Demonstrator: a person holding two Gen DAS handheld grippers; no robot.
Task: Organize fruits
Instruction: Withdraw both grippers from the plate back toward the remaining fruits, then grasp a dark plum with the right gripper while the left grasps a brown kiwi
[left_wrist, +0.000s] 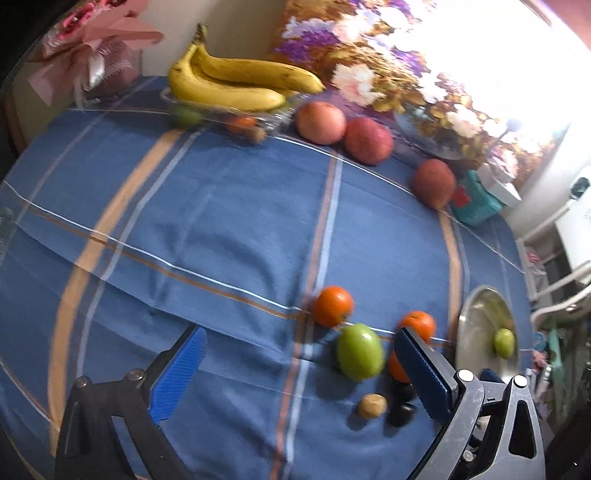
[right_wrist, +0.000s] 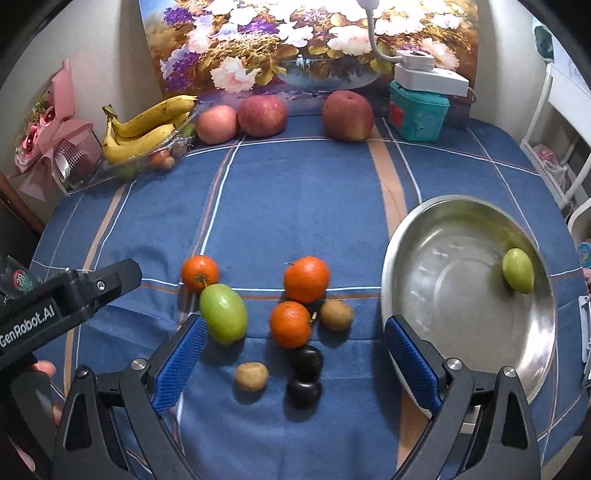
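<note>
both tools (right_wrist: 291, 354) gape above the fruit.

It was a home, a lived-in room; the bench wore a blue striped cloth (right_wrist: 295, 206); a flower painting (right_wrist: 295, 44) leaned on the wall behind it; a pink wrapped bouquet (right_wrist: 55, 125) stood in the corner; bananas (right_wrist: 147, 129) and apples (right_wrist: 262, 115) sat about; a white rack (right_wrist: 554, 147) stood alongside.
</note>
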